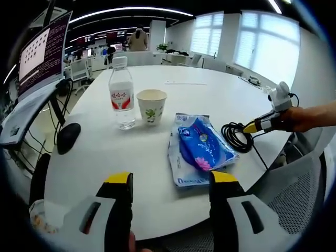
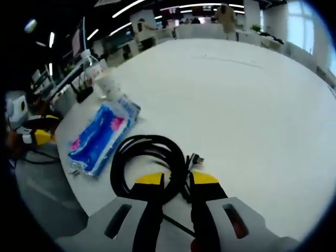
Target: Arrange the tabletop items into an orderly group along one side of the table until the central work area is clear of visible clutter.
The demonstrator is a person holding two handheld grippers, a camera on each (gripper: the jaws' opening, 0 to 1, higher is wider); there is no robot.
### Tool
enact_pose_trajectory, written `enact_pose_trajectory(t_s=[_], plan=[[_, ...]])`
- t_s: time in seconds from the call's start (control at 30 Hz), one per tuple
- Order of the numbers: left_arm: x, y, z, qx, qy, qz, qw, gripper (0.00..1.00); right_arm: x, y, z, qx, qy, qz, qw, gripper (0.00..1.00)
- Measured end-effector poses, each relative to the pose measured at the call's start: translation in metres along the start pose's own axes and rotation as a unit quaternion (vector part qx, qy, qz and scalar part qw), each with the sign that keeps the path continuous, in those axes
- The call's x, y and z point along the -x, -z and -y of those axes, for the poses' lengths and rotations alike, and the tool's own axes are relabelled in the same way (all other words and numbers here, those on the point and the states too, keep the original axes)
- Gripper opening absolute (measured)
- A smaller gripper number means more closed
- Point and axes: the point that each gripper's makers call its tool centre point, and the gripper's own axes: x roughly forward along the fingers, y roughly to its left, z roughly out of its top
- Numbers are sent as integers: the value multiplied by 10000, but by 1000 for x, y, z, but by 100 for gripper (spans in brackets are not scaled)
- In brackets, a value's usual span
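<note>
The right gripper is closing its jaws on the cable, needing dragging toward the bottle; left gripper is hanging wide open.

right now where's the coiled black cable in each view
Left gripper view: the coiled black cable lies right of centre on the white table, at the right gripper.
Right gripper view: low centre, just above that view's own jaws.
Shared landmark: the blue tissue pack beside it.

The left gripper view looks across the white table from its near edge; the right gripper view hovers close above the coiled cable. Both share the tissue pack.
</note>
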Motion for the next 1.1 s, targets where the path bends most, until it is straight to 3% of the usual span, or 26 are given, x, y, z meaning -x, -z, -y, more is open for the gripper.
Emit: enact_pose_trajectory(t_s=[0.33,0.63,0.87,0.97,1.1], plan=[[0,2,0,-7,-47,-67,10000,59,0,-24,-9,250,-167,197,9994,19],[0,4,-7,62,-202,-117,9997,58,-17,-41,-30,482,-552,231,9970,18],[-1,3,-9,174,-234,-134,9995,58,-38,-63,-59,867,-967,236,9912,18],[-2,0,-7,640,-195,-24,9978,58,-44,-71,-70,1200,-1162,174,9858,19],[-4,-4,0,771,-209,7,9968,57,-55,-81,-81,1462,-1334,129,9801,19]])
